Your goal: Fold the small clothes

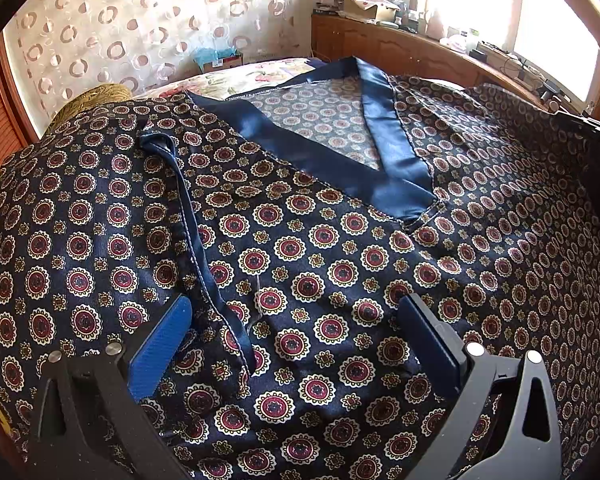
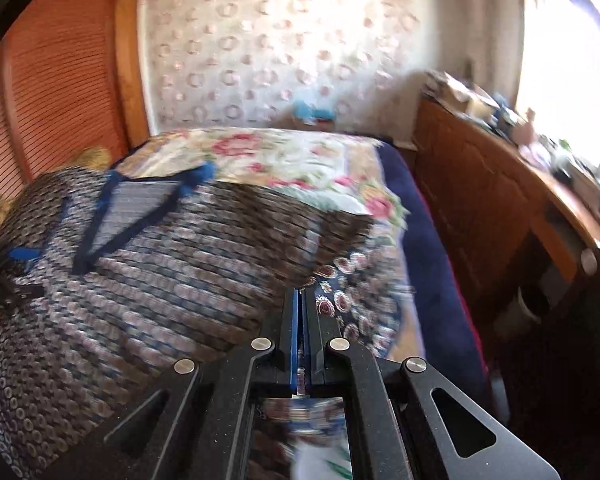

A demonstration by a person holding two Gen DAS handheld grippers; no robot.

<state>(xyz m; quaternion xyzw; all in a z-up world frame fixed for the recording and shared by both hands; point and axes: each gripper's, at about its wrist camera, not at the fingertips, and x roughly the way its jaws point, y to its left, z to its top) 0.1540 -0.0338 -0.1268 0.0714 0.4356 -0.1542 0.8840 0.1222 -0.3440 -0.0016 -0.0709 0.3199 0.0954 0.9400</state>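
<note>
Silky navy fabric printed with red-and-cream medallions is covering most of the bed [image 2: 428,216]: it is a garment [image 1: 340,264] lying spread front-up over a floral bedspread [image 2: 284,156], with a plain blue satin V-neck band [image 1: 396,148] pointing toward the near edge and a blue-trimmed armhole [image 1: 196,240] running down one side. A wooden sideboard [image 1: 384,40] cluttered with small items is standing beyond the bed under the window.

Judging by the layout, the first fold is getting under way: one side of the garment is being taken up so it can be carried across the middle.

The left gripper [image 1: 296,344] is hovering over the lower front of the garment with its jaws spread fully wide, grasping nothing; the cloth is lying loose between them. The right gripper [image 2: 302,308] is clenched tight at the garment's side edge, and patterned cloth appears to be pinched between its blue pads [image 2: 294,344], though blur is making the hold hard to confirm.

Next, the right gripper is probably needing to lift that edge clear and sweep it toward the V-neck without dragging the slippery body, while the left one may be needed to press or pinch the cloth so it is staying put.
</note>
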